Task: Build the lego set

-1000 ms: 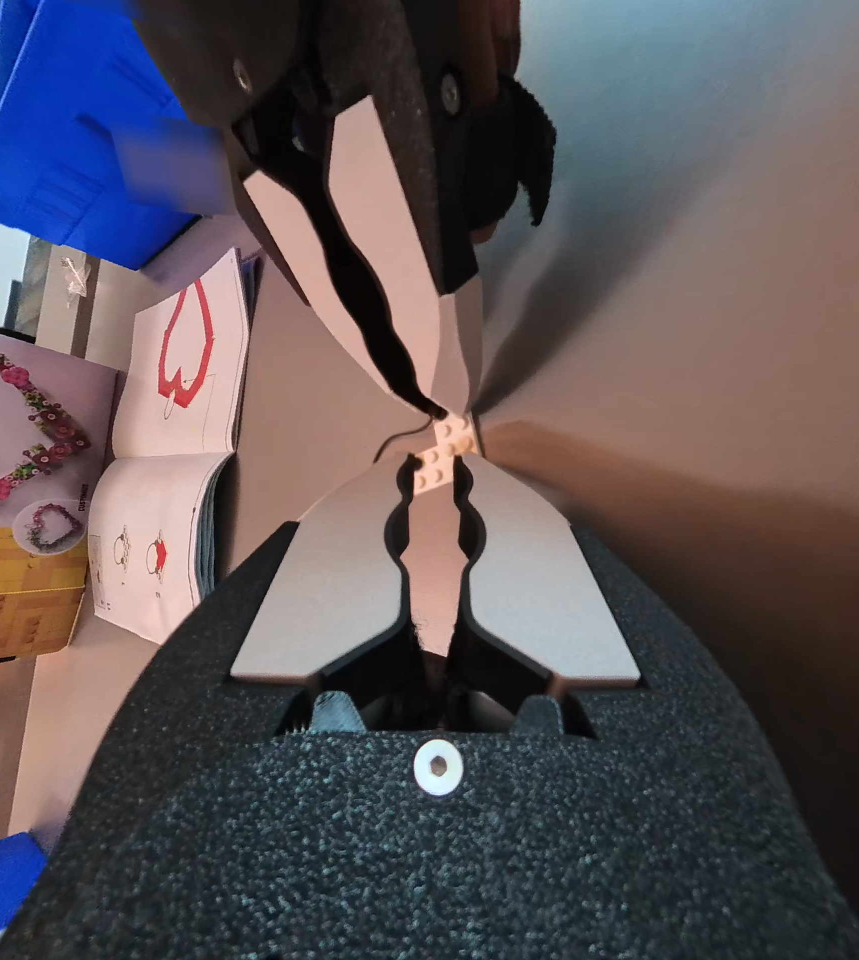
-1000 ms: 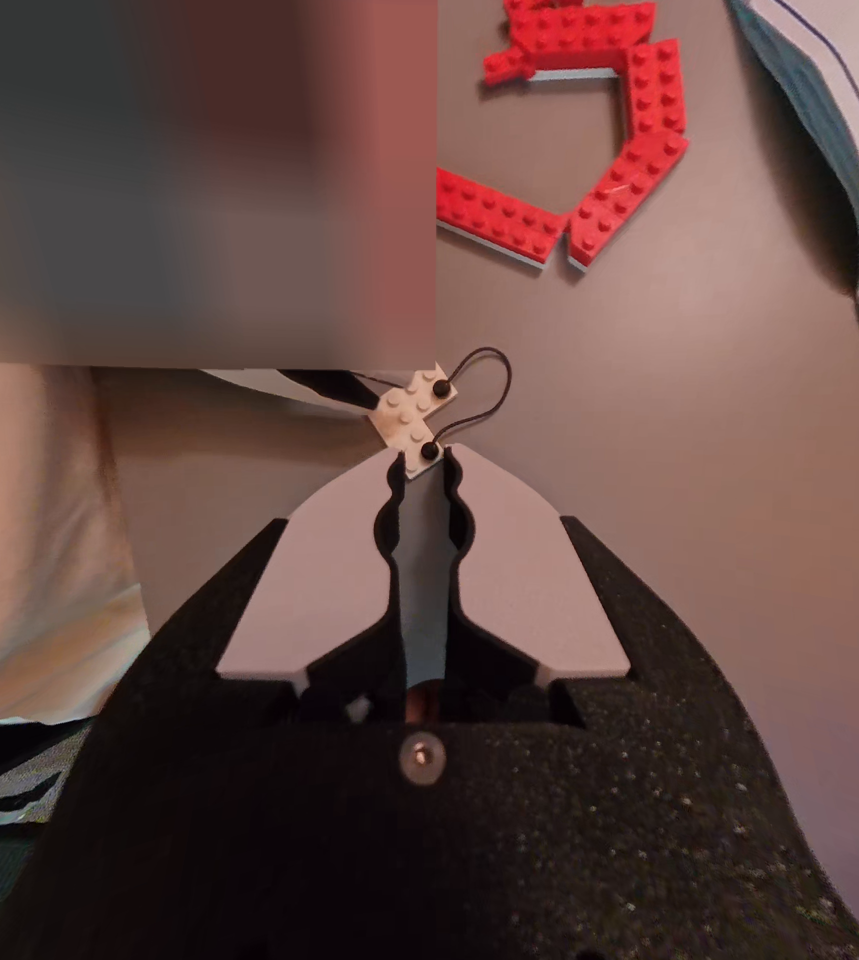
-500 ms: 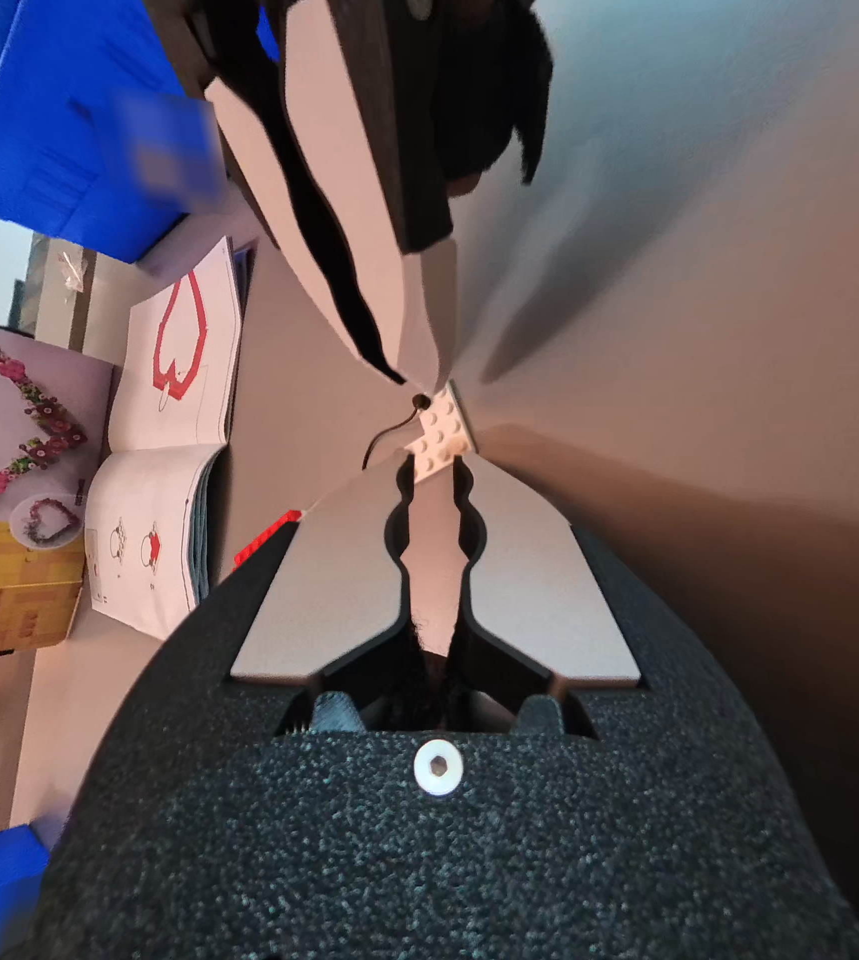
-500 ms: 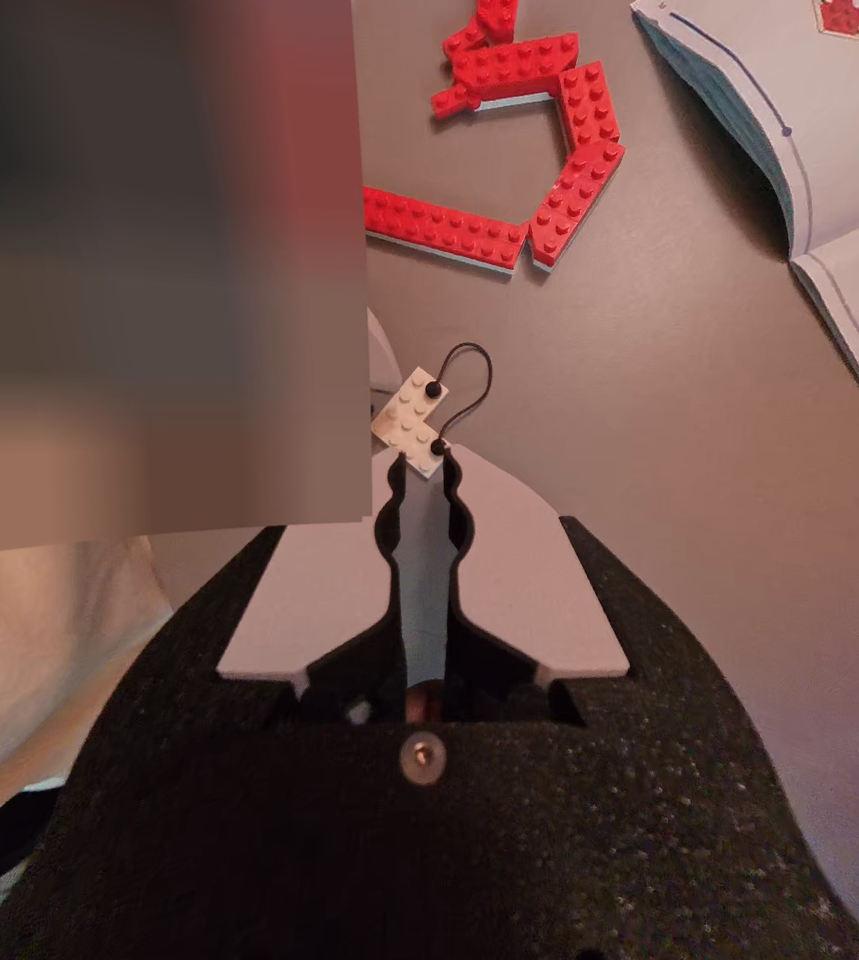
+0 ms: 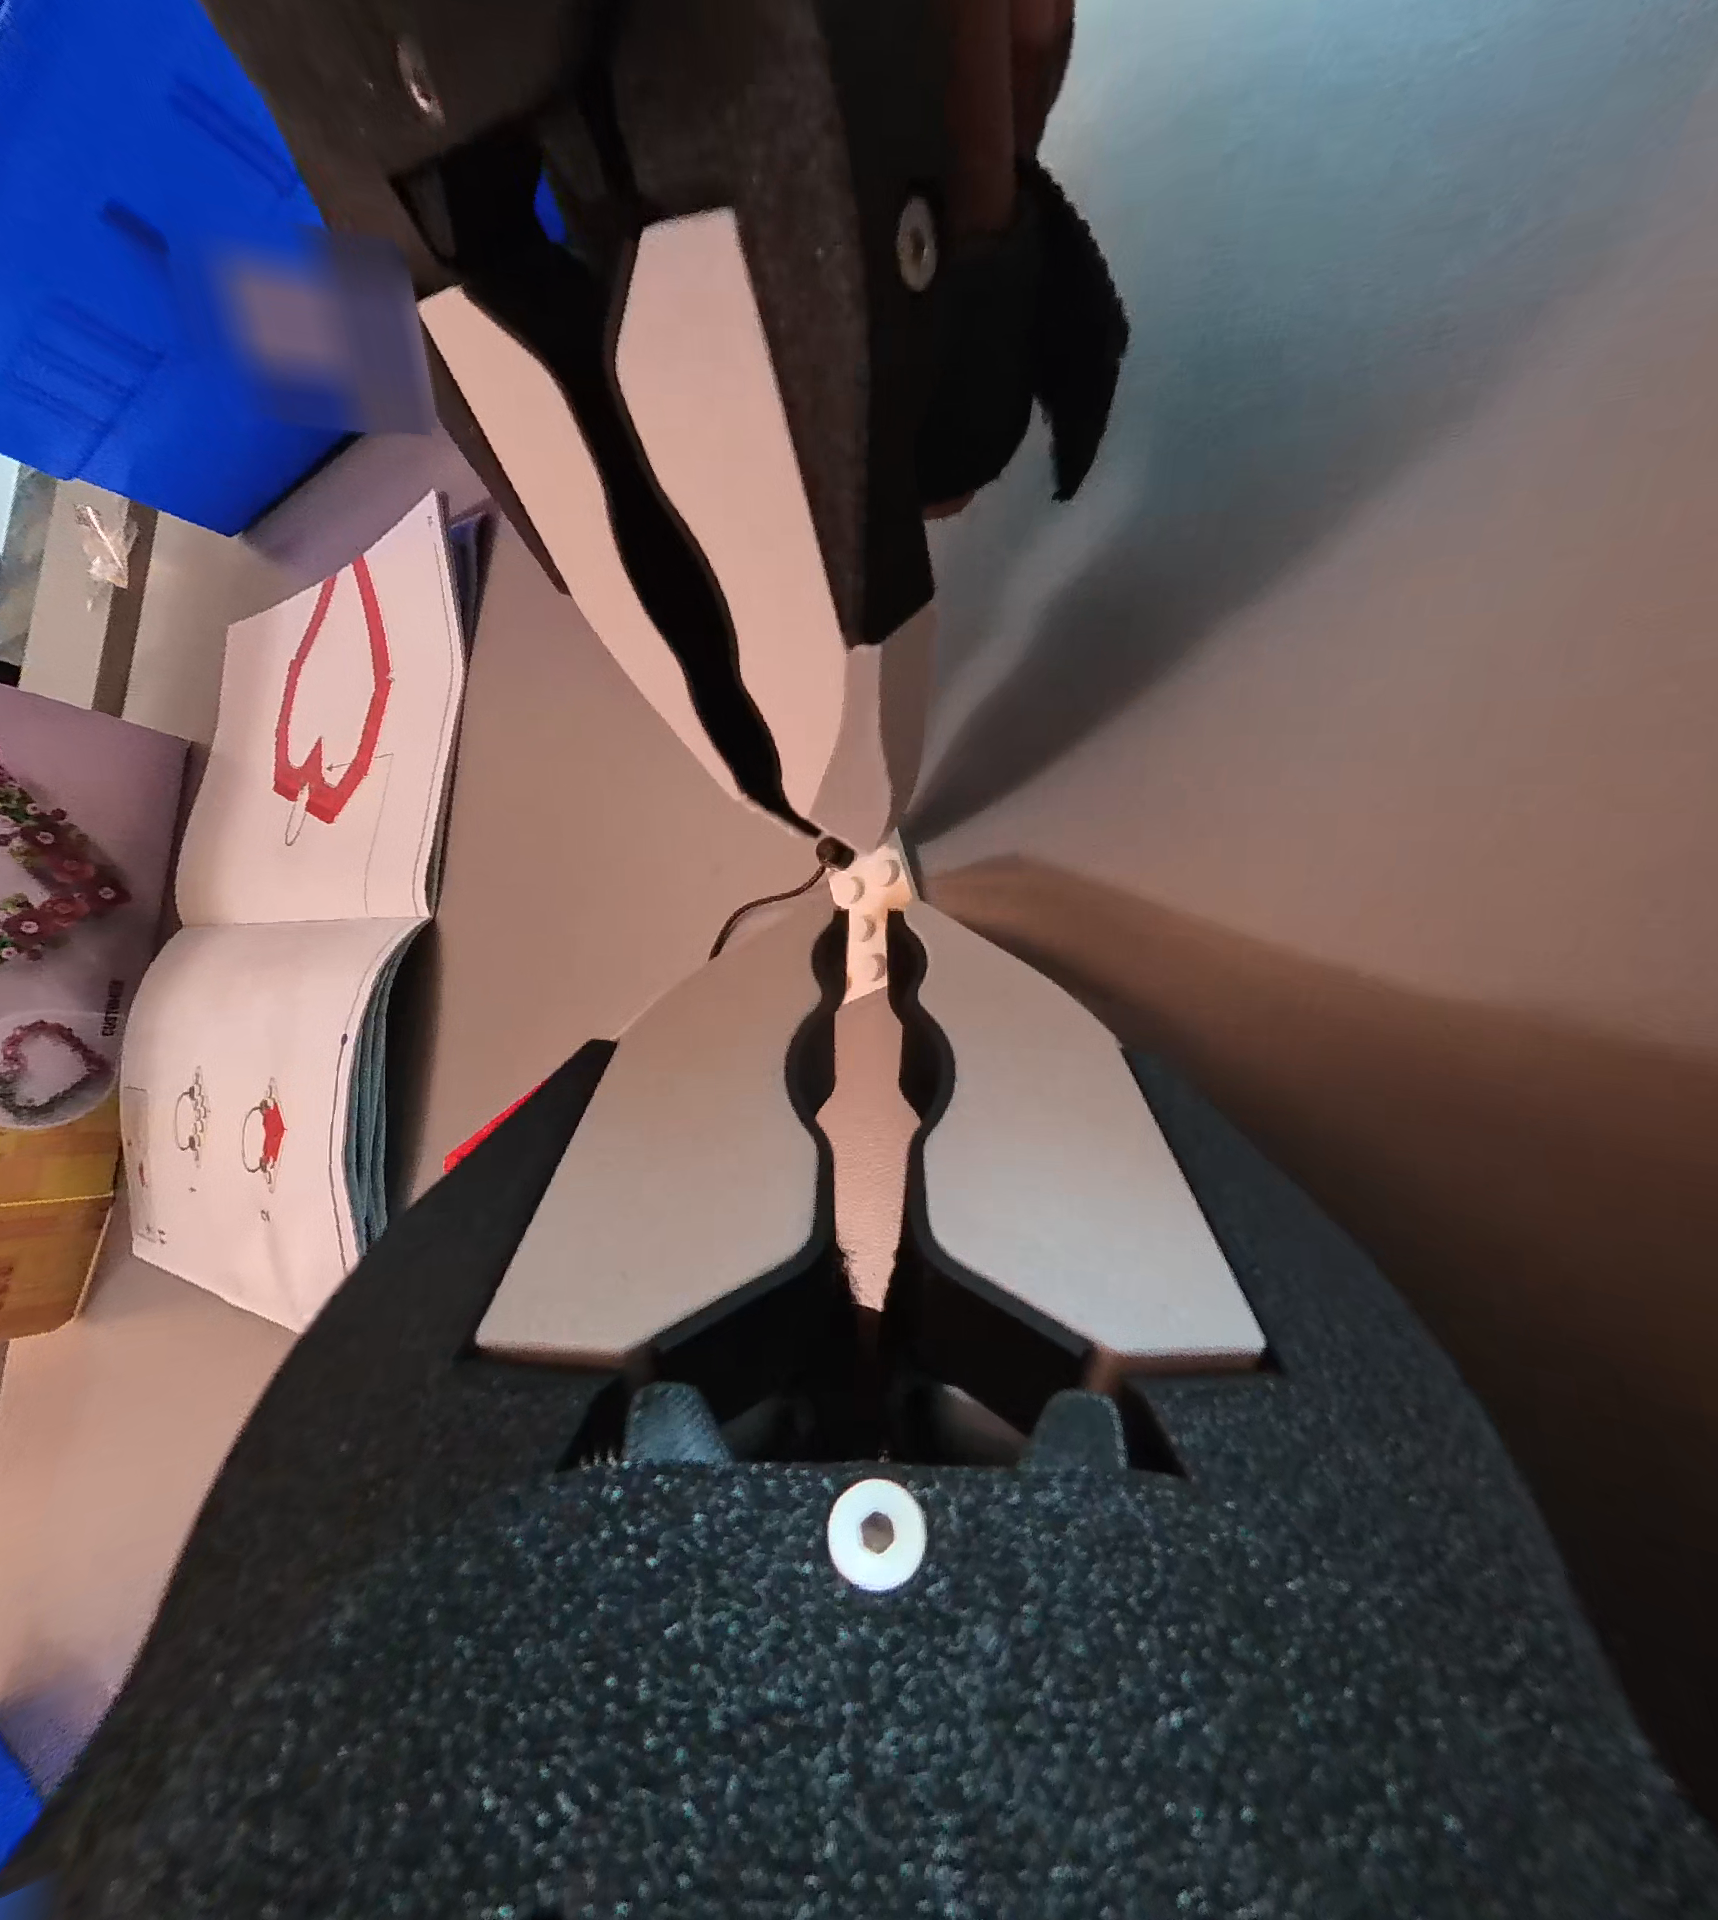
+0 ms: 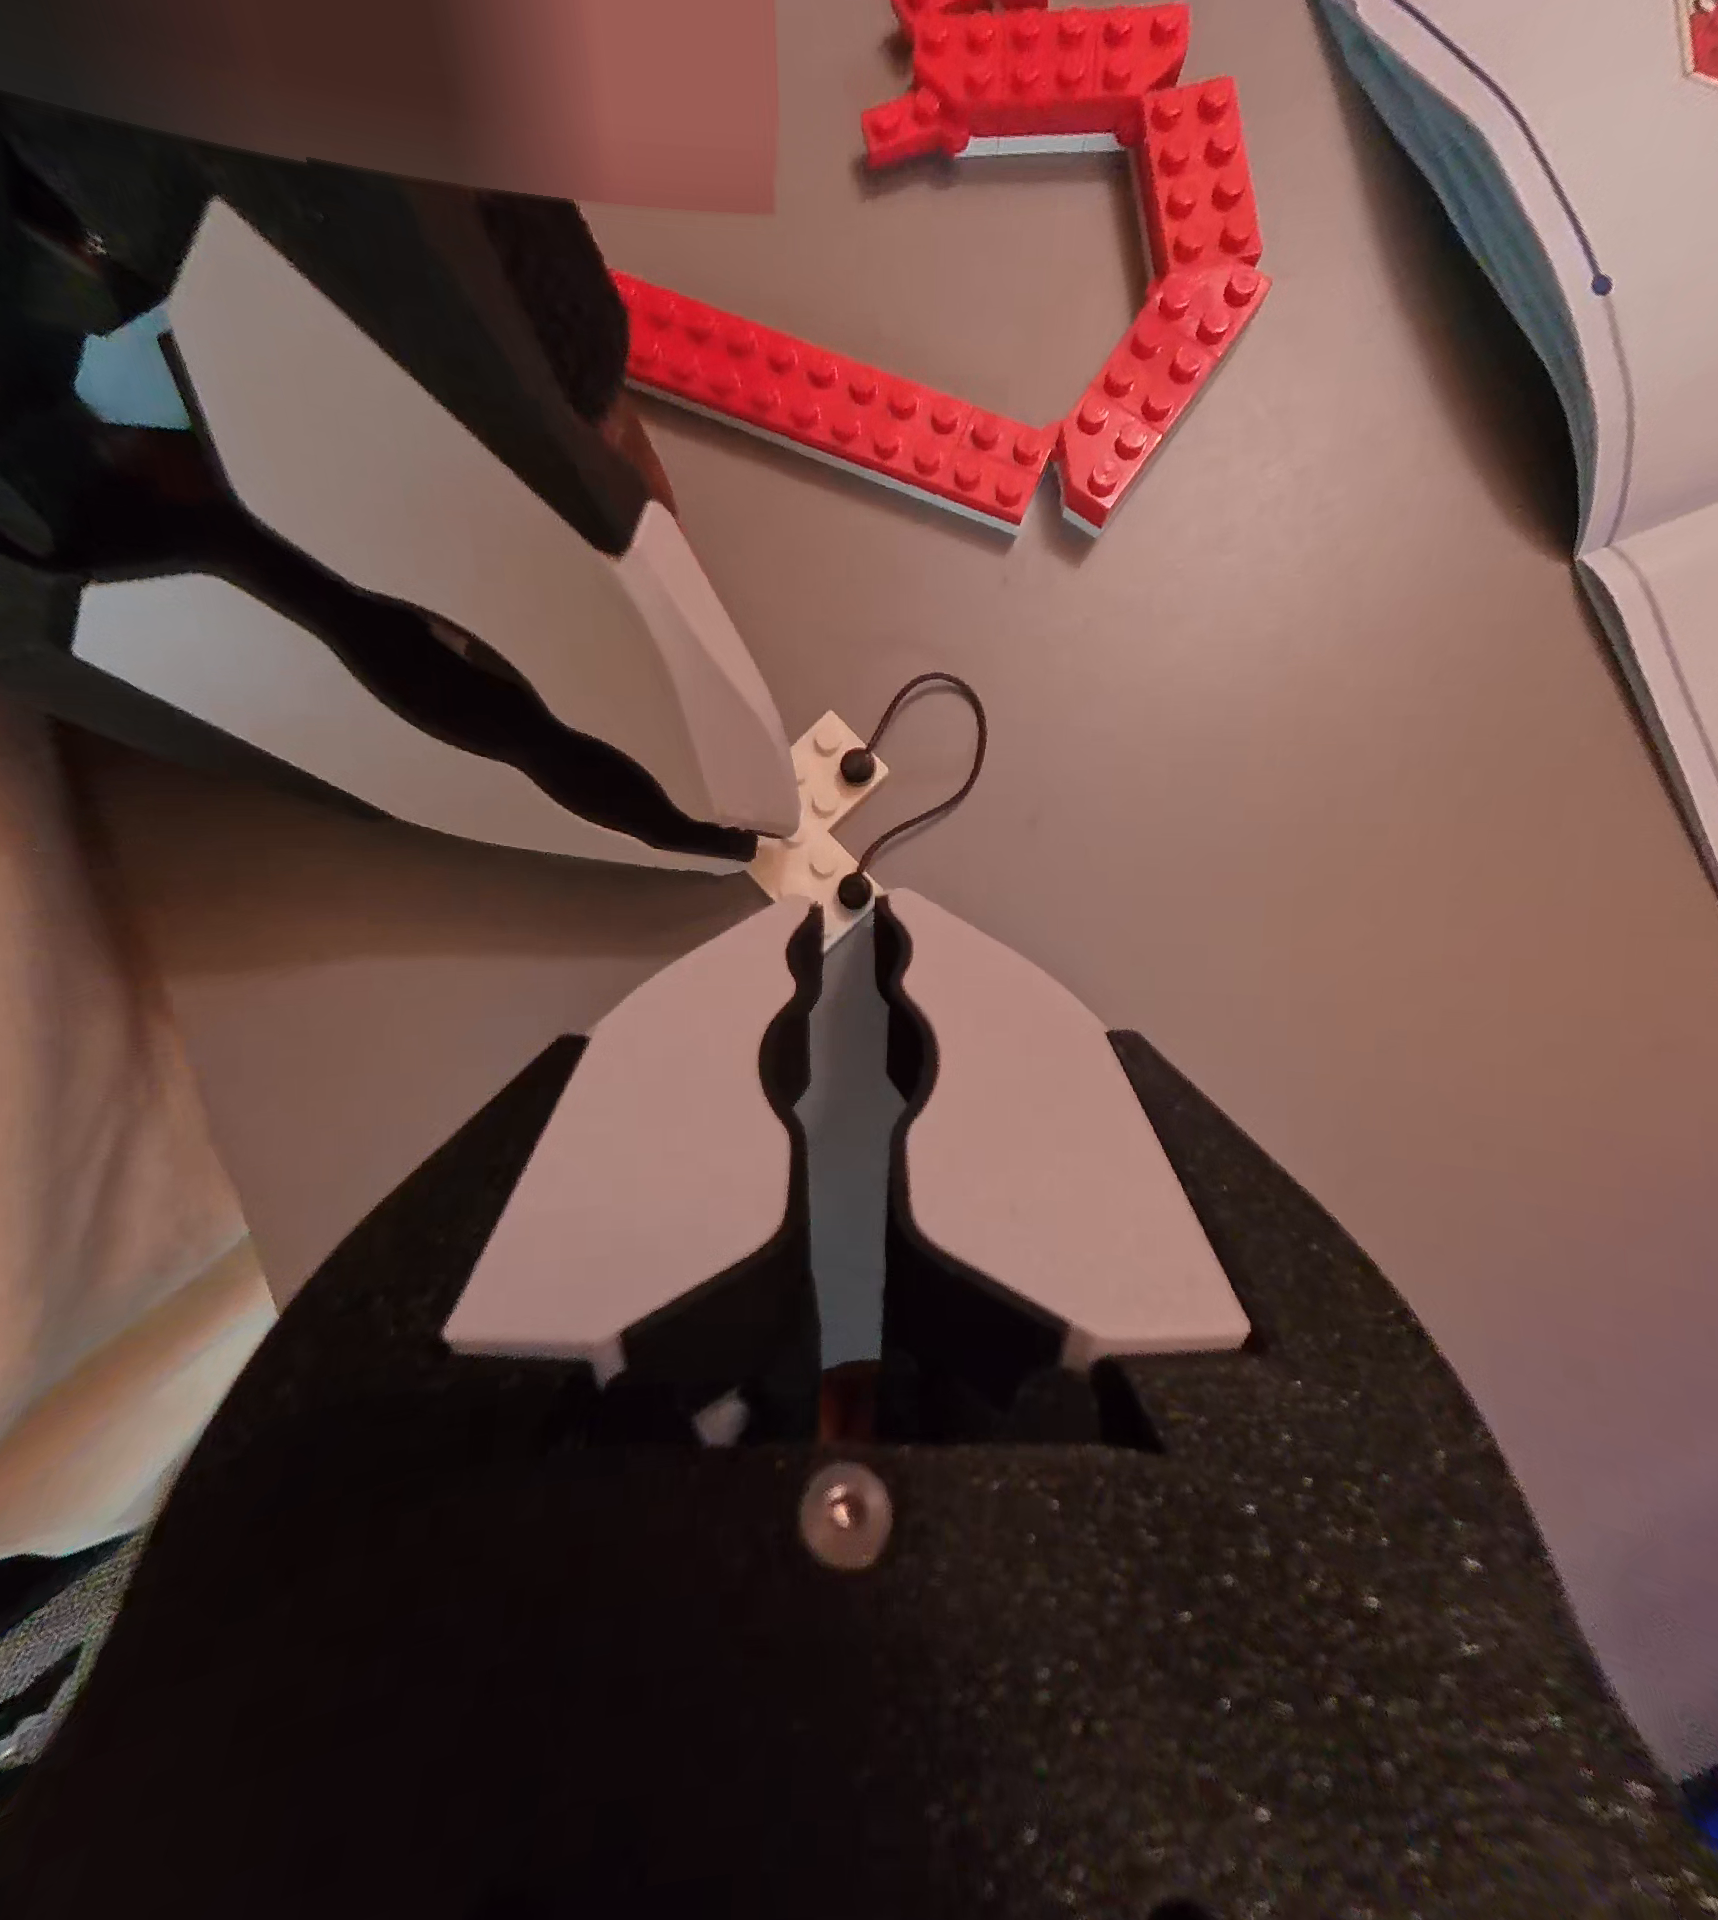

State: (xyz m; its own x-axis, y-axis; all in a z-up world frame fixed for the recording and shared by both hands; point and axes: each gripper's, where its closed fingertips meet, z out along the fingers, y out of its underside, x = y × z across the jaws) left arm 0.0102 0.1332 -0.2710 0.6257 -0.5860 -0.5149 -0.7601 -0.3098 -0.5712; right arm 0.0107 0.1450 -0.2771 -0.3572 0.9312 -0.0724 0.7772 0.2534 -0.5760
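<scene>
Half a second ago the left gripper (image 6: 746,847) stood just off the small white L-shaped lego plate assembly (image 6: 824,821); now its tips have come back onto the piece, as they were a second ago, and the right wrist view shows more of the red frame than before. The right gripper (image 6: 847,914) is clamped on the lower end of the white piece, its jaws nearly together with only the plate's thickness between them. In the left wrist view the left gripper's (image 5: 870,961) jaws are likewise closed on one arm of the white piece (image 5: 870,914), while the right gripper (image 5: 839,831) meets it from above, so both pinch the same piece from opposite sides, held above the grey table top (image 6: 1302,935). A thin black cord loop (image 6: 948,748) with two round black ends is plugged into studs on the white plates and arches away toward the table's far side. The red lego plate frame, a partial heart outline (image 6: 1042,343), lies flat farther toward the far edge, well apart from the grippers. An open white instruction booklet (image 6: 1686,416) lies beside it to the right, and bare table surface stretches between booklet and grippers. In the left wrist view a blue plastic bin (image 5: 107,260) and the printed lego box (image 5: 3,987) stand beyond the booklet (image 5: 315,883).
</scene>
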